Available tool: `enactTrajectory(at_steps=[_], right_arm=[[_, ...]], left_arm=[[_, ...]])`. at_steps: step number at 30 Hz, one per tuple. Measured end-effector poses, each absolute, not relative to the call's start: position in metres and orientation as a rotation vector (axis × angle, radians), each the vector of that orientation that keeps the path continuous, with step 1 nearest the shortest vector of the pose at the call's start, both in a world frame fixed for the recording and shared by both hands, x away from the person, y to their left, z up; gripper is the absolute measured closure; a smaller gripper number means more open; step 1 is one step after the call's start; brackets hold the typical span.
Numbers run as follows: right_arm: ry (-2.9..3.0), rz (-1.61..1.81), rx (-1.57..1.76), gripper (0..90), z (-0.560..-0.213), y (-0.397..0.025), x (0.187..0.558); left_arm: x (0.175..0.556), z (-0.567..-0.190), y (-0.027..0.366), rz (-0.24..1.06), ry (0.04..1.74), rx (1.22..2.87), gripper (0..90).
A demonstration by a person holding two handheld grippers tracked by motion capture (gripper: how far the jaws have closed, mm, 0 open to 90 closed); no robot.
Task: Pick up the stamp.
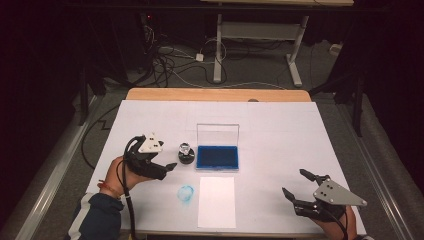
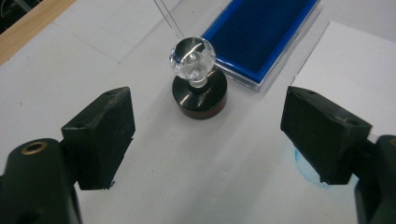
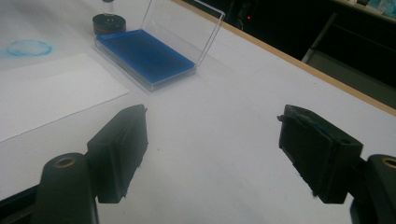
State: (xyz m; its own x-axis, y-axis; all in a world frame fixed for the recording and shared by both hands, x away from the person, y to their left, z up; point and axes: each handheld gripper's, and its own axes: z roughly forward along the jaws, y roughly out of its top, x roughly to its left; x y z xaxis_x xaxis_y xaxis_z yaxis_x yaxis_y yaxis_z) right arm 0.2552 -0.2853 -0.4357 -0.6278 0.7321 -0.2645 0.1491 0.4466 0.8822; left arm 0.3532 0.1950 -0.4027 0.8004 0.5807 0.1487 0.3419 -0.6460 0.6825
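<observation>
A stamp with a clear faceted knob on a round black base stands on the white table cover, just left of an ink pad case with a blue pad and its clear lid raised. My left gripper is open and points at the stamp from the left. In the left gripper view the stamp stands a little beyond the wide-apart jaws, untouched. My right gripper is open near the front right, with nothing between its jaws. It faces the ink pad case and the stamp farther off.
A white sheet of paper lies in front of the ink pad case. A blue ring-shaped print marks the cover left of the sheet. The wooden table edge runs along the back, with cables and a desk frame on the floor beyond.
</observation>
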Motion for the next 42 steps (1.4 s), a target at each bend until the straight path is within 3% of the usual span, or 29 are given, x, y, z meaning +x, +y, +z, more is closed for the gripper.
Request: enactTrajectory(at_steps=[9,28,33,42], right_arm=[[2.061,1.153,0.736,19.5,-0.436,-0.281,0.258],[2.104,1.135,0.710,18.5,-0.440,-0.274,0.264],[2.127,1.125,0.695,18.5,-0.442,-0.270,0.267],[2.139,1.118,0.690,18.6,-0.443,-0.269,0.268]], left_arm=[[0.364,-0.403,0.189,0.425,0.642,2.324,16.6],[0.402,-0.404,0.163,0.330,0.624,2.486,16.9],[0.415,-0.404,0.157,0.275,0.641,2.512,24.4],[0.434,-0.414,0.152,0.194,0.682,2.577,26.9]])
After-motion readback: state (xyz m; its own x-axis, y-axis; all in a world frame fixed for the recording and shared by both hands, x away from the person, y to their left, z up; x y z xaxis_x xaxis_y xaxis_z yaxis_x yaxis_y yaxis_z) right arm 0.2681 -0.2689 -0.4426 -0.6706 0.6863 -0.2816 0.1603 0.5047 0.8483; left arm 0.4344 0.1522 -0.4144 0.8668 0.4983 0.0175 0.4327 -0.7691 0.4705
